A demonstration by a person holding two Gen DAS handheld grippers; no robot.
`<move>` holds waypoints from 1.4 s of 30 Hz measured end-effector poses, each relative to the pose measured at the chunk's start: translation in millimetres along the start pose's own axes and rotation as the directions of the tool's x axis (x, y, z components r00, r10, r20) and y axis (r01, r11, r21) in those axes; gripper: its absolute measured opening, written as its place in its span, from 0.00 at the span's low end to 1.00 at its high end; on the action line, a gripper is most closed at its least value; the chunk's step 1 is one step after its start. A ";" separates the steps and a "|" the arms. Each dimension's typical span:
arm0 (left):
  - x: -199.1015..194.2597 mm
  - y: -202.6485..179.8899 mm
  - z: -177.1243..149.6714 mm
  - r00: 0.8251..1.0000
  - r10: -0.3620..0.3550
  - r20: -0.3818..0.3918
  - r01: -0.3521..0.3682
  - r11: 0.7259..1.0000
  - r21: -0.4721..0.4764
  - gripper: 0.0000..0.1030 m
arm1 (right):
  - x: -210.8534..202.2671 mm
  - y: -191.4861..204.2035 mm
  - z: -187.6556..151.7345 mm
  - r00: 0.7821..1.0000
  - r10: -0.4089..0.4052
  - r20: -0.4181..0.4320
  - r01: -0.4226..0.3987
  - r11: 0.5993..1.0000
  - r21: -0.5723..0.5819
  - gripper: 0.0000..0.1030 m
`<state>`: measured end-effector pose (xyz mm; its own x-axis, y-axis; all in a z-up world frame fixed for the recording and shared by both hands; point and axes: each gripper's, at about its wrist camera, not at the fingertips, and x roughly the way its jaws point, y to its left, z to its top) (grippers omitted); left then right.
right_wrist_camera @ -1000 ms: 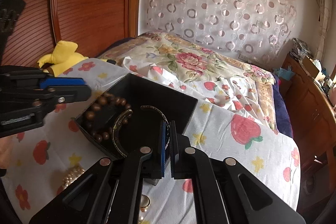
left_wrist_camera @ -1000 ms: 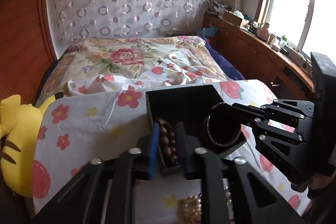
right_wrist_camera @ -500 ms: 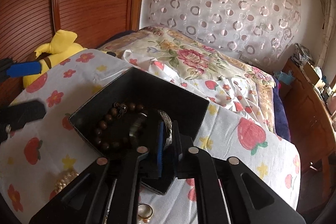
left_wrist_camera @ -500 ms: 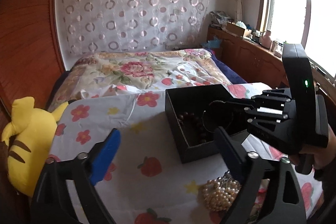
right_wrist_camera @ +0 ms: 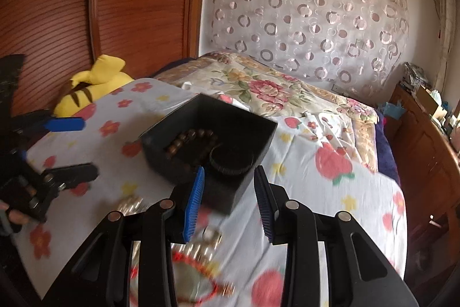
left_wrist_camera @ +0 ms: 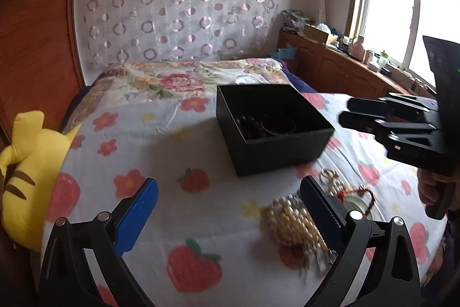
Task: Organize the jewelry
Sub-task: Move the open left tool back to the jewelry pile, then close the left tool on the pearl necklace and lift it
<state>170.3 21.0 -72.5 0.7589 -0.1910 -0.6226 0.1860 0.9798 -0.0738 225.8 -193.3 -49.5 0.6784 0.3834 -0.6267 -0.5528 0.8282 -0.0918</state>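
1. The black box (left_wrist_camera: pixel 273 128) sits open on the fruit-print sheet (left_wrist_camera: pixel 178 209) of the bed, toward that sheet's far edge, where the flowered quilt (left_wrist_camera: pixel 178 82) begins.
2. Inside the box lie a dark wooden bead bracelet (right_wrist_camera: pixel 187 141) along its left side and a dark bangle (right_wrist_camera: pixel 231 161) flat on the floor beside it, the two touching or nearly so.
3. On the sheet just in front of the box's near wall lies loose jewelry: a heap of pearl strands (left_wrist_camera: pixel 290 223), a red cord piece (left_wrist_camera: pixel 363 193) with a round disc, and a small gold-coloured piece (left_wrist_camera: pixel 330 173); all are blurred.
4. The left gripper (left_wrist_camera: pixel 227 206) hovers over the sheet's near part, its blue-padded jaws spread wide and holding nothing; its right finger overlaps the pearls in view.
5. The right gripper (right_wrist_camera: pixel 228 197) is above the box's near corner, jaws apart and empty.
6. A yellow plush toy (left_wrist_camera: pixel 26 177) lies at the sheet's left edge, against the wooden headboard (right_wrist_camera: pixel 115 5).
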 end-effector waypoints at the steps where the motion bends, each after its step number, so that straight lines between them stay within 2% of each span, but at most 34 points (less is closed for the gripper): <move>1: -0.9 -1.9 -3.0 1.000 -0.003 -0.005 0.003 1.000 0.001 0.92 | -6.1 0.5 -7.4 1.000 0.005 -0.001 -0.005 1.000 0.006 0.37; 12: -11.9 -19.9 -31.0 0.996 -0.056 -0.063 0.057 0.998 0.015 0.91 | -39.8 11.4 -71.7 0.998 0.042 -0.035 -0.040 0.997 0.063 0.39; 14: -10.4 -24.7 -36.9 0.994 -0.073 -0.084 0.075 0.997 0.020 0.78 | -41.1 13.9 -83.4 0.998 0.042 -0.050 -0.039 0.997 0.070 0.39; 18: -5.2 -35.2 -42.0 0.988 -0.096 -0.117 0.101 0.994 0.036 0.60 | -42.2 21.2 -97.8 0.996 0.057 -0.068 -0.051 0.995 0.082 0.40; 20: -2.4 -39.1 -41.0 0.986 -0.108 -0.127 0.114 0.993 0.038 0.47 | -42.2 24.6 -102.3 0.995 0.064 -0.075 -0.057 0.995 0.082 0.40; 23: 2.6 -43.1 -37.5 0.983 -0.120 -0.140 0.126 0.991 0.041 0.34 | -41.6 30.7 -109.2 0.995 0.061 -0.084 -0.055 0.995 0.078 0.41; 27: 11.5 -45.0 -33.5 0.979 -0.130 -0.159 0.136 0.990 0.031 0.28 | -42.9 32.5 -109.6 0.996 0.050 -0.076 -0.044 0.996 0.078 0.41; 34: 25.3 -44.0 -24.1 0.974 -0.135 -0.184 0.140 0.990 0.013 0.23 | -43.5 28.1 -110.5 0.996 0.054 -0.071 -0.046 0.993 0.112 0.41; 35: 26.9 -44.0 -23.9 0.973 -0.135 -0.187 0.140 0.990 0.013 0.18 | -43.6 28.1 -110.6 0.996 0.054 -0.071 -0.046 0.992 0.114 0.41; 37: 27.7 -43.9 -24.5 0.971 -0.141 -0.190 0.145 0.989 0.008 0.15 | -43.8 26.5 -109.9 0.996 0.055 -0.069 -0.047 0.992 0.115 0.41; 39: 22.2 -43.6 -24.3 0.974 -0.148 -0.170 0.153 0.988 0.016 0.04 | -43.6 25.9 -109.5 0.996 0.053 -0.071 -0.045 0.992 0.115 0.42; 42: 13.3 -43.3 -21.6 0.975 -0.159 -0.156 0.164 0.986 0.019 0.04 | -43.7 26.2 -109.4 0.996 0.051 -0.071 -0.043 0.993 0.113 0.42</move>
<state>158.9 -22.7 -94.4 0.6130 -0.3325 -0.7167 0.3192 0.9340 -0.1603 128.7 -233.0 -109.2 0.6128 0.3952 -0.6843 -0.5231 0.8519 0.0235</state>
